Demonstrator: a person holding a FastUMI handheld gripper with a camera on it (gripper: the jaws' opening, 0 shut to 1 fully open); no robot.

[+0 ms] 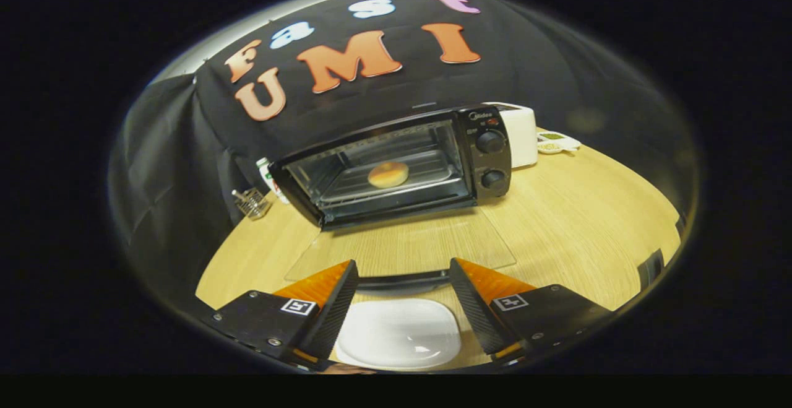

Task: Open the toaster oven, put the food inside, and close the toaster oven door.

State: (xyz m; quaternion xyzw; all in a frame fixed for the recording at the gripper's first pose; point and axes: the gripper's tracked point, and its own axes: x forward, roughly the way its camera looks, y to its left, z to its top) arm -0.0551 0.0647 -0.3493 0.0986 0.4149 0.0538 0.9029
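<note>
Bun (388, 174) sits on the rack, my claw (403, 299) is released and empty; I'd hook under the lowered door's handle (403, 282) and lift evenly.

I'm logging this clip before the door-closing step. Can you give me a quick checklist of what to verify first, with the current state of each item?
1. Food inside: round golden bun lies on the wire rack of the black toaster oven: ok.
2. Door ready to close: clear glass door is folded down flat over the wooden table: ok.
3. Gripper free: fingers apart, nothing between them: ok.
4. Door handle in reach: dark bar just ahead of the fingers, between their tips: ok.
5. White plate clear of the door's swing: cannot tell.
</note>
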